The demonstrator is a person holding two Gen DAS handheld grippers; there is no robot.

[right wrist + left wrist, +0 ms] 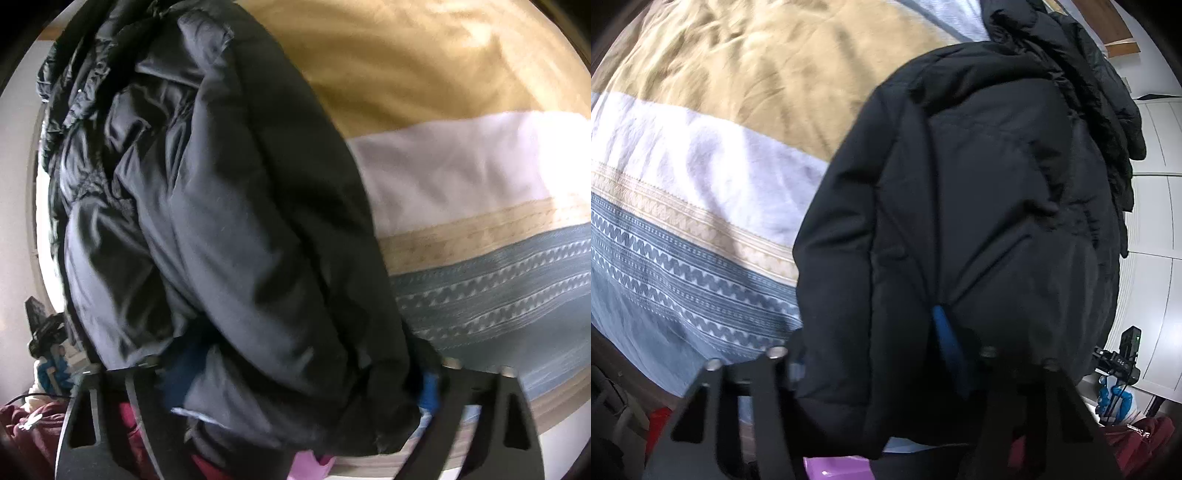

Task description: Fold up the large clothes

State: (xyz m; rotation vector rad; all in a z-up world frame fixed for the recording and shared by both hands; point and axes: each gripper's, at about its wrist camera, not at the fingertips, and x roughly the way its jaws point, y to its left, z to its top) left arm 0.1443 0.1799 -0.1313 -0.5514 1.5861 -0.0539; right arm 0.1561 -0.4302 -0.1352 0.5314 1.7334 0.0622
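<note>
A black padded jacket (pixel 979 206) lies on the bed and fills the right half of the left wrist view. Its near edge bulges between the fingers of my left gripper (pixel 871 350). One blue pad (pixel 947 339) digs into a fold, the other touches the jacket's left edge. In the right wrist view the same jacket (pixel 251 229) runs up the middle. My right gripper (pixel 303 380) has the thick hem between its blue pads (pixel 430 391), which press into the fabric. Most of each pad is hidden by cloth.
The bedspread (pixel 713 155) has tan, white and patterned blue bands. A second, shinier dark jacket (pixel 110 140) lies crumpled beyond the first. White cupboard doors (pixel 1160 221), a small black device on a stand (pixel 1124 354) and a dark red garment (pixel 1141 439) are beside the bed.
</note>
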